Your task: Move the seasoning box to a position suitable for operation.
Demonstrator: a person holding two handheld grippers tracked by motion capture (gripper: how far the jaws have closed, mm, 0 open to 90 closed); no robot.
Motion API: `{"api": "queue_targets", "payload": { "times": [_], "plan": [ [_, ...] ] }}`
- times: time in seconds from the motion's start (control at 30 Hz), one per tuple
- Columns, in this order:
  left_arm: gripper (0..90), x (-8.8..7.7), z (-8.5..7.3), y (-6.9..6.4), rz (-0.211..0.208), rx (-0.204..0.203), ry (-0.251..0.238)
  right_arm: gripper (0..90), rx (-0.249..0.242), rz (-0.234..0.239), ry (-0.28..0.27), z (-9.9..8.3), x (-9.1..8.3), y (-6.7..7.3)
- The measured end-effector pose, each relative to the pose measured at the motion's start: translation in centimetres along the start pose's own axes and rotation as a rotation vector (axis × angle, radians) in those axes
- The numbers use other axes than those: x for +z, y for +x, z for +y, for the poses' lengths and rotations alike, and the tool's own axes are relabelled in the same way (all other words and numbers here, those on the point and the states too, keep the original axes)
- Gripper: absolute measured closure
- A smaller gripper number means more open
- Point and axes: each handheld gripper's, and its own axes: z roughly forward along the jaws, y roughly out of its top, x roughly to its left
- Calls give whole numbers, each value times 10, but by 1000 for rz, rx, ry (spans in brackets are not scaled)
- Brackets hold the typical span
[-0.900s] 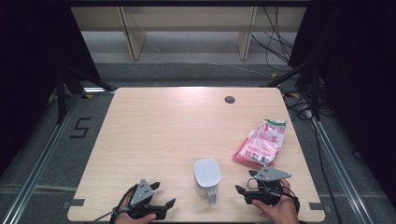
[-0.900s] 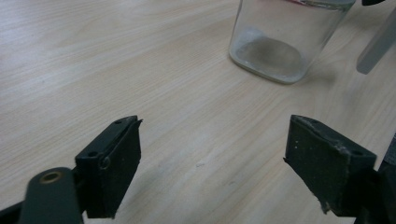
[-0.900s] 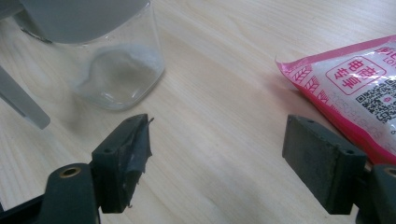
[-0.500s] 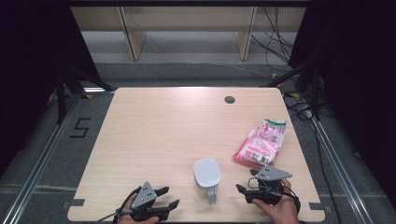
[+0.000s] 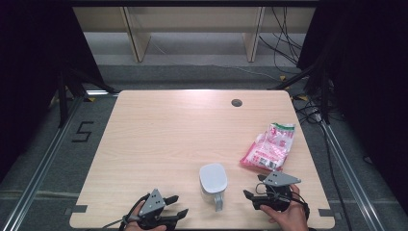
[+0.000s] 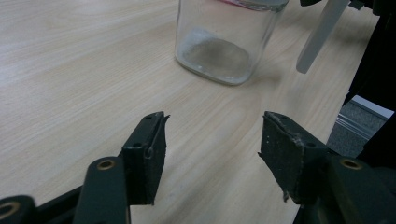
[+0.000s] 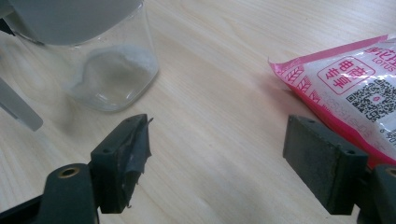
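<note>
Dark room, pale wooden table (image 5: 183,139) lit from above, cables and shelving legs behind it. Both claws sit at the bottom edge of the high view.

Left gripper (image 5: 173,205), lower left of centre: jaws parted, nothing between them, bare wood under the pads (image 6: 149,154). In its own view the glass jar (image 6: 224,42) stands ahead, upper middle of the frame, apart from the jaws.

Right gripper (image 5: 247,194), lower right: jaws released and wide, empty. In its own view the jar (image 7: 109,74) is at upper left, a little white powder in its base; the pink packet (image 7: 355,93) lies at right, just past the right jaw.

In the high view the jar, white lid (image 5: 213,177) on, stands between the two claws, bottom centre, with a white clip (image 5: 218,201) hanging toward the near edge. The packet (image 5: 269,147) lies right of centre, well apart from the jar.

Judgement: the jar looks like the next grasp. Glass is slick and tall, so take it low on the body, pads square to opposite walls, and steer clear of the clip. Close slowly; a glancing touch could tip it.
</note>
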Motion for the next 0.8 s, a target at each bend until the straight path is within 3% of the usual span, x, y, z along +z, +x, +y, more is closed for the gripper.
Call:
{"api": "queue_targets", "payload": {
  "times": [0.03,0.1,0.2,0.27,0.37,0.43,0.6,0.63,0.7,0.73,0.77,0.8],
  "plan": [
    [386,-1,1,0,-1,19,17,238,-3,1,-2,0,0,0],
    [394,1,1,-1,-6,11,12,238,-2,0,-2,0,0,0],
    [418,2,2,-6,-18,38,21,238,-3,-2,-2,0,0,0],
    [435,7,3,-13,-51,12,-3,238,-2,-2,1,0,0,0],
    [478,12,5,-19,-71,42,13,238,-4,-1,0,0,0,0],
    [509,15,5,-22,-76,41,4,238,-4,0,0,0,0,0],
    [609,26,12,-38,-102,116,-9,238,-3,2,-1,0,1,0],
    [616,29,14,-40,-128,112,-10,238,14,3,4,0,1,2],
    [630,31,16,-43,-135,120,-11,238,11,2,6,0,1,2],
    [637,36,19,-47,-141,142,-16,238,-31,15,-4,0,2,-1],
    [642,38,21,-50,-137,150,-28,239,1,9,9,0,1,2],
    [648,38,21,-50,-137,150,-28,239,1,9,9,0,1,2]
  ]
}}
